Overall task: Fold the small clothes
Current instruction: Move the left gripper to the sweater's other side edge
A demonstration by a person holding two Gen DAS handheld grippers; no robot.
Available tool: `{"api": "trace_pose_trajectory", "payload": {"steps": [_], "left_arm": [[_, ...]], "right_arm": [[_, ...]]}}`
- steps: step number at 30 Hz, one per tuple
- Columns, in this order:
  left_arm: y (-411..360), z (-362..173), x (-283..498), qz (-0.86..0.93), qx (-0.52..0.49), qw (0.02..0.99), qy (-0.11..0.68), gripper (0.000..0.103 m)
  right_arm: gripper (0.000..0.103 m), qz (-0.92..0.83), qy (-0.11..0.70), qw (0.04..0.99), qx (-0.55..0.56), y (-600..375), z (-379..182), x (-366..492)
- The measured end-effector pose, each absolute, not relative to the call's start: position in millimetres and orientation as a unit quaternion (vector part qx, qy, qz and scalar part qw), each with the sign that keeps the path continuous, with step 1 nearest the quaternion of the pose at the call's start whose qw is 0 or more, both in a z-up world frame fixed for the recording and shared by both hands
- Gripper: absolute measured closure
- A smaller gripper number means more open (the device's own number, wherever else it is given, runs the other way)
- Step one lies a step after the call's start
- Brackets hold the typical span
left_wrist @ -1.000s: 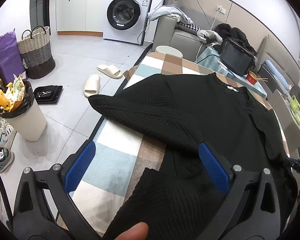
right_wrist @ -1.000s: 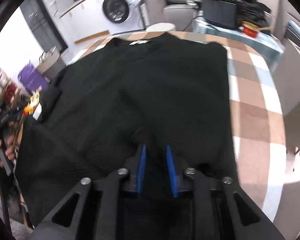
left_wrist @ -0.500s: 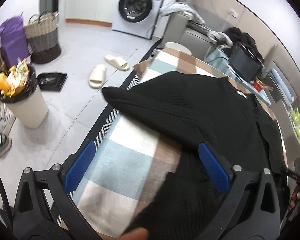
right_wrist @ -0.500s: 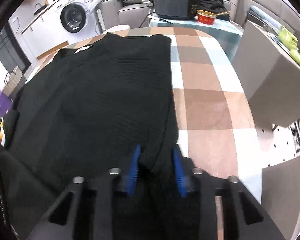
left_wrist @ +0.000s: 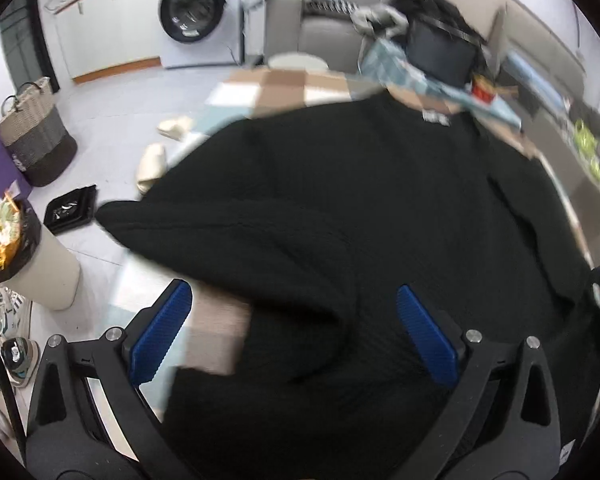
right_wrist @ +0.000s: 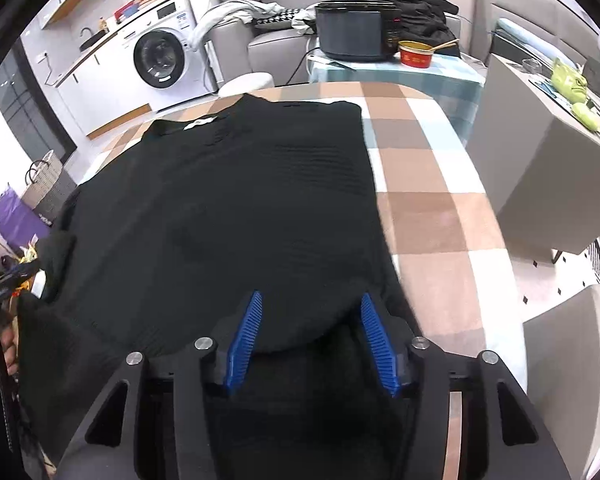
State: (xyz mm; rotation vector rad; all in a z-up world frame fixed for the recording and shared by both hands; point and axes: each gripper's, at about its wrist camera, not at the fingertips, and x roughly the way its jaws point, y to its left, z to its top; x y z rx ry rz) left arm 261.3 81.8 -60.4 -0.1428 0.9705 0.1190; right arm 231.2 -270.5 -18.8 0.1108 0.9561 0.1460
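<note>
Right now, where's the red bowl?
In the right wrist view, the red bowl sits top right on the teal-clothed side table, just right of the dark cooker.

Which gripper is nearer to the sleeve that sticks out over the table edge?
Left. The left gripper hangs open just in front of the sleeve of the black sweater. The right gripper, also open, is at the sweater's opposite side, by the hem.
</note>
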Motion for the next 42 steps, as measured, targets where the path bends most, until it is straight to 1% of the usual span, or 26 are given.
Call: {"api": "trace_pose_trajectory", "payload": {"steps": [2,4,5,6,7,11,14,15,16,17,18,19,21,23,26,27,28,29,31,33,38,42], "left_arm": [[73,-72,270,0.061,-0.061,0.874,0.479,0.014],[71,-82,274,0.08,-0.036,0.868,0.489,0.051],[74,-81,271,0.081,-0.041,0.872,0.48,0.056],[80,-77,265,0.081,-0.054,0.877,0.471,0.067],[89,-70,257,0.084,-0.069,0.881,0.46,0.072],[138,-49,229,0.153,-0.1,0.887,0.424,0.072],[184,-48,209,0.202,-0.142,0.875,0.417,0.069],[197,-50,202,0.205,-0.165,0.87,0.417,0.066],[204,-52,199,0.204,-0.183,0.867,0.417,0.058],[212,-55,196,0.198,-0.209,0.863,0.415,0.052],[216,-59,195,0.192,-0.222,0.861,0.414,0.039],[221,-63,193,0.186,-0.244,0.857,0.414,0.029],[229,-70,190,0.175,-0.277,0.849,0.415,0.026],[232,-81,191,0.165,-0.302,0.837,0.424,0.026],[237,-100,197,0.17,-0.308,0.829,0.435,0.026],[236,-105,202,0.168,-0.306,0.828,0.439,0.029],[238,-109,207,0.161,-0.311,0.827,0.44,0.048],[238,-113,209,0.149,-0.322,0.826,0.438,0.061],[239,-114,207,0.147,-0.328,0.831,0.425,0.082],[235,-102,207,0.149,-0.317,0.846,0.402,0.086],[215,-55,218,0.152,-0.254,0.882,0.367,0.089],[153,-3,257,0.095,-0.176,0.919,0.34,0.089]], "right_arm": [[0.049,0.073,0.461,0.883,0.051,-268,-23,227],[0.049,0.073,0.462,0.882,0.058,-269,-25,225],[0.049,0.073,0.463,0.881,0.061,-270,-27,225],[0.049,0.07,0.463,0.881,0.063,-272,-28,224],[0.049,0.068,0.464,0.881,0.065,-274,-29,226],[0.049,0.067,0.462,0.881,0.076,-277,-27,225],[0.049,0.07,0.461,0.881,0.077,-276,-27,224],[0.049,0.072,0.461,0.881,0.079,-276,-27,224],[0.049,0.074,0.461,0.881,0.08,-276,-28,223],[0.049,0.074,0.462,0.88,0.081,-276,-28,224],[0.049,0.074,0.463,0.879,0.082,-276,-29,224],[0.049,0.075,0.464,0.879,0.083,-276,-29,224],[0.049,0.075,0.466,0.878,0.085,-275,-29,223],[0.049,0.076,0.465,0.878,0.083,-275,-29,222],[0.049,0.074,0.465,0.878,0.082,-275,-28,220],[0.049,0.073,0.465,0.879,0.081,-275,-28,220],[0.049,0.071,0.465,0.878,0.081,-275,-28,220],[0.049,0.069,0.465,0.879,0.082,-276,-27,220],[0.049,0.068,0.463,0.879,0.084,-277,-27,220],[0.049,0.066,0.462,0.88,0.087,-278,-26,219],[0.049,0.068,0.459,0.881,0.096,-279,-26,216],[0.049,0.075,0.457,0.881,0.099,-279,-25,213]]}}
